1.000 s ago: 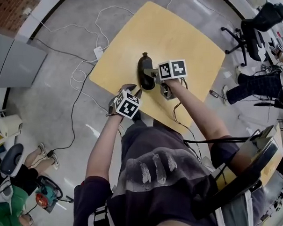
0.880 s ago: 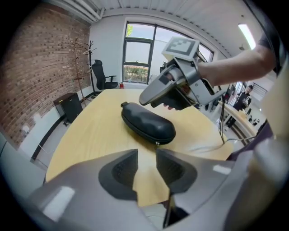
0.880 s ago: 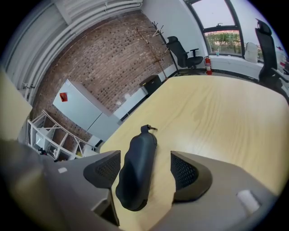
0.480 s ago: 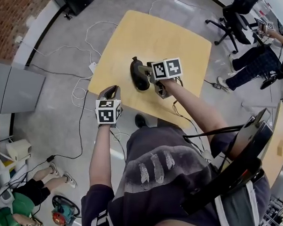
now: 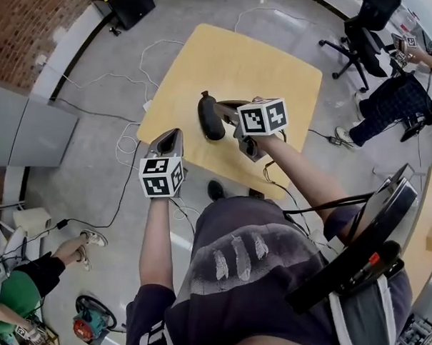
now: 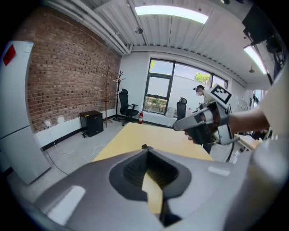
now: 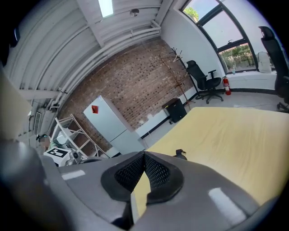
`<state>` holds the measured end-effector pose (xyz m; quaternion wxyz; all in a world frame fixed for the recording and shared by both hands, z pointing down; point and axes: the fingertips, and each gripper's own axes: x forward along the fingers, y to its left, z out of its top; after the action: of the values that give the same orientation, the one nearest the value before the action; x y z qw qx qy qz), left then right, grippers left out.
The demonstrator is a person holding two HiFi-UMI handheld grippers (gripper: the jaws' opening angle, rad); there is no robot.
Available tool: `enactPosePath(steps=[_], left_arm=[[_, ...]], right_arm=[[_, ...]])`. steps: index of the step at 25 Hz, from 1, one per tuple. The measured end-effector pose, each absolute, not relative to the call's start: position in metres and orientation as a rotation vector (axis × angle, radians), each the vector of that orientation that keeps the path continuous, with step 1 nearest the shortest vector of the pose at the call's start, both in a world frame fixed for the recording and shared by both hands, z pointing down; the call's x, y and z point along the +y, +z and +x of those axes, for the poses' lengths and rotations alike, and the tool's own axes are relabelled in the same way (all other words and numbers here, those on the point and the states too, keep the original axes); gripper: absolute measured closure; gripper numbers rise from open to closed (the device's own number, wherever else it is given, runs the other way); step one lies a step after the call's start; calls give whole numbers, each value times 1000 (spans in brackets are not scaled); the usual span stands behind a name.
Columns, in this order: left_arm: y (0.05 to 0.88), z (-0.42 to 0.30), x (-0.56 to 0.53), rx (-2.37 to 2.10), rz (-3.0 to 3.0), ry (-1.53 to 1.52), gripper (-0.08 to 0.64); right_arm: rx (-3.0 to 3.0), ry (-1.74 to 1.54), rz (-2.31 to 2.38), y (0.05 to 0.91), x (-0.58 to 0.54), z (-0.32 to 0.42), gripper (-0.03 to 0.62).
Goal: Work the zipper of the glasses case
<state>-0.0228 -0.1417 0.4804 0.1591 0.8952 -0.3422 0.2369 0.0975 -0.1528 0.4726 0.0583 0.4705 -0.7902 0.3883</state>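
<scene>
The black glasses case (image 5: 209, 118) lies lengthwise on the yellow table (image 5: 268, 59). In the gripper views only its end pokes above the jaws: glasses case (image 6: 144, 146), glasses case (image 7: 180, 154). My left gripper (image 5: 174, 133) hovers over the table's near left edge, to the left of the case. Its jaws have just been closing and now meet with nothing between them; left gripper (image 6: 146, 151). My right gripper (image 5: 226, 105) hangs just right of the case, clear of it. Its jaws have also just been closing on nothing; right gripper (image 7: 144, 154).
Cables (image 5: 129, 136) trail over the floor left of the table. A black office chair (image 5: 370, 25) and a seated person (image 5: 399, 103) are at the far right. Another person (image 5: 21, 284) sits at the lower left. A black box (image 5: 130, 4) stands by the brick wall.
Both grippers have lifted away from the case and their jaws have shut empty. The case stays on the table.
</scene>
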Motion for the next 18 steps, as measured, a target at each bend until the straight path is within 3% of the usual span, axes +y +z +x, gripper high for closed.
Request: enactPosePath(steps=[10, 18], left_arm=[[438, 0, -93, -1198, 2581, 698, 563], [413, 17, -40, -1338, 2569, 647, 563]], right_arm=[[-2728, 1053, 1207, 405, -101, 108, 591], [-2816, 1028, 1064, 398, -54, 128, 591]])
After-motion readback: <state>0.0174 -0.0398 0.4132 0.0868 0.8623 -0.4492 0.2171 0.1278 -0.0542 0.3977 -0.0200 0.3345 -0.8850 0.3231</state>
